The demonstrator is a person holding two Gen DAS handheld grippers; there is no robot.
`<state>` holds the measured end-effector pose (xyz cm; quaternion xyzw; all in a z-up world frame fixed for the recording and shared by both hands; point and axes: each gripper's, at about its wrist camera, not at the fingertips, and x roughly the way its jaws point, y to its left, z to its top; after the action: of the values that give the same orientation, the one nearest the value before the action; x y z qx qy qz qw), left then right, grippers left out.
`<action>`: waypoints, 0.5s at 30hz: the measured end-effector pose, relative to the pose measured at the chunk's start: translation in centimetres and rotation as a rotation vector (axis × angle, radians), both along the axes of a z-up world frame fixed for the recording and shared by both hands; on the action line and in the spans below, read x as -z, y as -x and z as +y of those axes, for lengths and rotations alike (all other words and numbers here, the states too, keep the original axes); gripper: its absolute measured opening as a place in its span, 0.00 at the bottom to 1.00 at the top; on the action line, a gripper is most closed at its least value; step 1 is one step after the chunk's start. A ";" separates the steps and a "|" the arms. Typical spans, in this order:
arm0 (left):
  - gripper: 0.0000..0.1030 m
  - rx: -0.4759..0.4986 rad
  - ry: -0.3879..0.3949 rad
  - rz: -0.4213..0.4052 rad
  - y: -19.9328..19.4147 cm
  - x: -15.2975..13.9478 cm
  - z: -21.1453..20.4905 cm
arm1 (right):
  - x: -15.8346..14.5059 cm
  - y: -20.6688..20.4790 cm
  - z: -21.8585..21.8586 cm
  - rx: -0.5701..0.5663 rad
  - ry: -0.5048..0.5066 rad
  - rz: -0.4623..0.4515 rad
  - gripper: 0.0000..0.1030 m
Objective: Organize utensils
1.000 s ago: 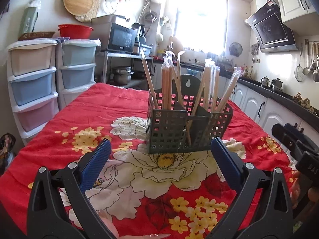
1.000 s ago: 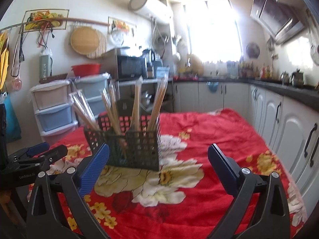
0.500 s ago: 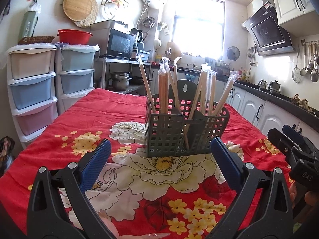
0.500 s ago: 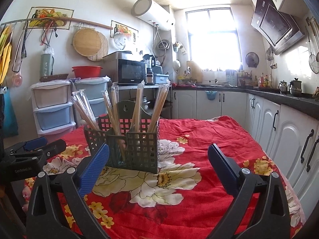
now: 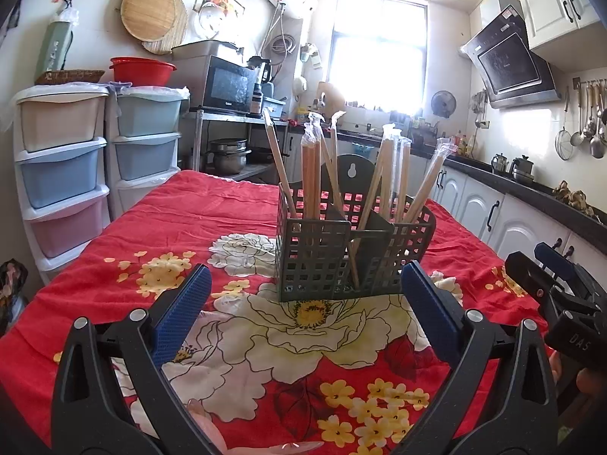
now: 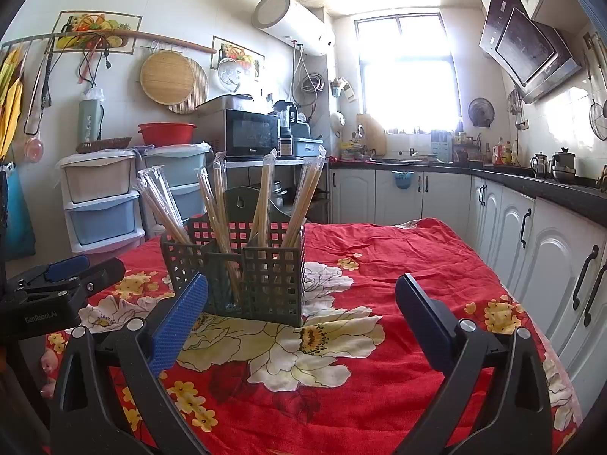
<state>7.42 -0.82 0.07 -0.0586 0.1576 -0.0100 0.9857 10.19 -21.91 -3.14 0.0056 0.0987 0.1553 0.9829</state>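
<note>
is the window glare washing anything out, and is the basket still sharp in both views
Left wrist view: the window blows out to white and bleeds over the ceiling; the basket and wrapped chopsticks stay sharp. Right wrist view: the same window blows out, hazing the counter below; the basket is crisp. Fisheye bends the edges in both.

Black claw (image 5: 305, 299) arms, ribbed blue pads (image 5: 182, 309), silver screws.
</note>
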 end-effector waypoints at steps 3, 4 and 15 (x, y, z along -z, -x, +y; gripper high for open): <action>0.90 0.001 -0.003 -0.002 0.0 0.0 0.0 | 0.0 0.0 0.0 -0.001 -0.001 0.001 0.94; 0.90 0.005 0.000 -0.002 0.0 0.0 0.1 | 0.0 0.0 0.0 0.000 -0.001 0.000 0.94; 0.90 0.007 -0.002 -0.005 -0.1 0.0 0.1 | 0.0 -0.1 -0.1 0.000 -0.001 0.000 0.94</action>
<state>7.48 -0.76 0.07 -0.0570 0.1553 -0.0134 0.9861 10.25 -21.96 -3.16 0.0061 0.0987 0.1553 0.9829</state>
